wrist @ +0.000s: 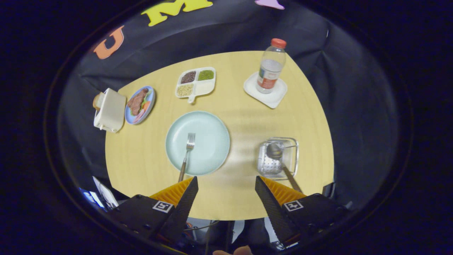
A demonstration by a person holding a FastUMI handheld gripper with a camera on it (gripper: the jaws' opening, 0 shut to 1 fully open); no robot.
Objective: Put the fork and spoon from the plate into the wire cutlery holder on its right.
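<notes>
The gripper hangs above the near part of a round wooden table with its fingers spread wide and nothing between them; bare tabletop shows in the gap. Just beyond the left finger lies a pale green plate; the fork rests on it, tines pointing away, its brown handle reaching over the plate's near rim toward that finger. To the right of the plate, just ahead of the right finger, stands the wire cutlery holder; the spoon is already in it, bowl inside, handle leaning out over the near edge. Farther off sit a divided tray of grains, a small blue plate of food, a cream toaster, and a water bottle upright on a white coaster.
</notes>
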